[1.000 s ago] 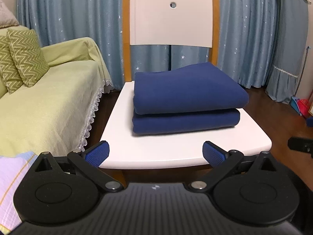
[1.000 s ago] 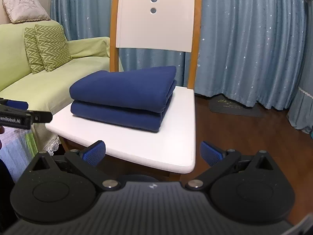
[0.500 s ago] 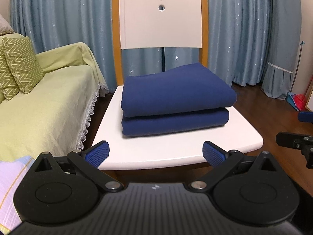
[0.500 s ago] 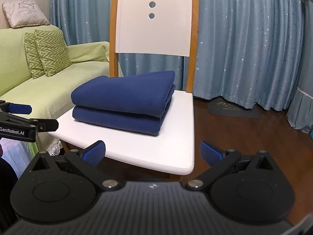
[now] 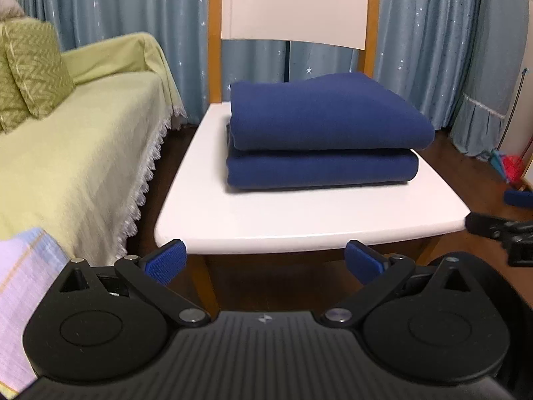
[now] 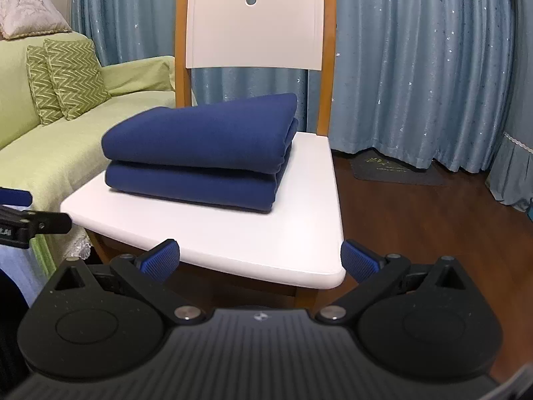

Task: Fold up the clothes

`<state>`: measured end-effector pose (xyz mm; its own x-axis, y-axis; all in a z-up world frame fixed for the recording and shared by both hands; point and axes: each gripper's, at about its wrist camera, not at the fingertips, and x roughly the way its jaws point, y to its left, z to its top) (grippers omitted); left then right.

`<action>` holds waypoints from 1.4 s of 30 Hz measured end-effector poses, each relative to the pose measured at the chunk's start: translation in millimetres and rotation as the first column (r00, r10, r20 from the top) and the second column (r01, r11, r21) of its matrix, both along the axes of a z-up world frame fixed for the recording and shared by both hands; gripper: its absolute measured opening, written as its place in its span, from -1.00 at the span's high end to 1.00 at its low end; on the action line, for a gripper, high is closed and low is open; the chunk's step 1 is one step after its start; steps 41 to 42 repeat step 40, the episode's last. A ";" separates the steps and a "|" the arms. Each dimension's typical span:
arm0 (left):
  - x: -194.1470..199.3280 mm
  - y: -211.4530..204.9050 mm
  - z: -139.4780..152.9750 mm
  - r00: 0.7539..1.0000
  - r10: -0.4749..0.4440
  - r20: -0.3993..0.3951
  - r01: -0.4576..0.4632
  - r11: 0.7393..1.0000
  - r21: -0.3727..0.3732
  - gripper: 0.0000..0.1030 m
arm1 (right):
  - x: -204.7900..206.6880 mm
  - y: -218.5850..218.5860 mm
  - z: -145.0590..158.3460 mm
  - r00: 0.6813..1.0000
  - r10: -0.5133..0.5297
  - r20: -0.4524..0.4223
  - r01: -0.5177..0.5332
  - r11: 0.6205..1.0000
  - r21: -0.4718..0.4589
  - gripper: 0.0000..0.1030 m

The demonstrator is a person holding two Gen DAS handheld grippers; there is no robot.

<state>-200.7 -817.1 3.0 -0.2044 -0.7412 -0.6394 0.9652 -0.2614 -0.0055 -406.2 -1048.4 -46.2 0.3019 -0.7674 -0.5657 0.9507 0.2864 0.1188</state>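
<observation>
A dark blue garment (image 5: 323, 130) (image 6: 200, 153) lies folded in a thick two-layer stack on the white seat of a wooden chair (image 5: 299, 213) (image 6: 260, 236). My left gripper (image 5: 265, 261) hangs open just in front of the seat's front edge, nothing between its blue pads. My right gripper (image 6: 260, 260) is open too, close to the seat's front right corner and empty. Each gripper shows at the edge of the other's view: the right gripper (image 5: 499, 230) at the far right, the left gripper (image 6: 30, 223) at the far left.
A sofa with a light green cover (image 5: 76, 153) and zigzag cushions (image 6: 66, 80) stands left of the chair. Blue curtains (image 6: 416, 66) hang behind. Dark wooden floor (image 6: 433, 233) with a small mat (image 6: 396, 168) lies to the right. A pale striped cloth (image 5: 23, 286) shows at lower left.
Both grippers have moved closer to the chair, so the seat and folded garment look larger. Both stay open and empty, and the garment has not moved.
</observation>
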 end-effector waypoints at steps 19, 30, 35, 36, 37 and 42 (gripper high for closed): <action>-5.3 -5.7 -9.2 1.000 -0.004 0.023 0.004 1.000 0.015 -0.99 | 8.8 13.0 -30.9 1.000 0.006 -0.012 -0.005 1.000 0.006 -0.98; -7.9 -3.6 -10.2 0.999 -0.015 0.045 0.015 1.000 0.012 -0.99 | 10.4 13.5 -31.1 1.000 0.001 -0.012 -0.001 1.000 0.007 -0.98; -4.9 10.1 -8.7 0.998 -0.037 0.041 0.037 0.999 -0.003 -0.99 | 8.1 14.1 -31.2 1.000 -0.006 -0.005 0.006 1.000 0.002 -0.98; -5.0 10.6 -8.4 0.999 -0.038 0.039 0.039 0.999 -0.007 -0.99 | 7.5 13.9 -31.3 1.000 -0.010 -0.004 0.010 1.000 0.003 -0.98; -5.1 10.7 -7.7 0.999 -0.040 0.035 0.041 0.999 -0.012 -0.99 | 7.4 13.8 -31.5 1.000 -0.011 -0.003 0.012 1.000 0.005 -0.98; -5.7 10.2 -6.8 0.999 -0.041 0.035 0.041 0.999 -0.015 -0.99 | 7.7 13.7 -31.8 1.000 -0.013 -0.004 0.013 1.000 0.005 -0.98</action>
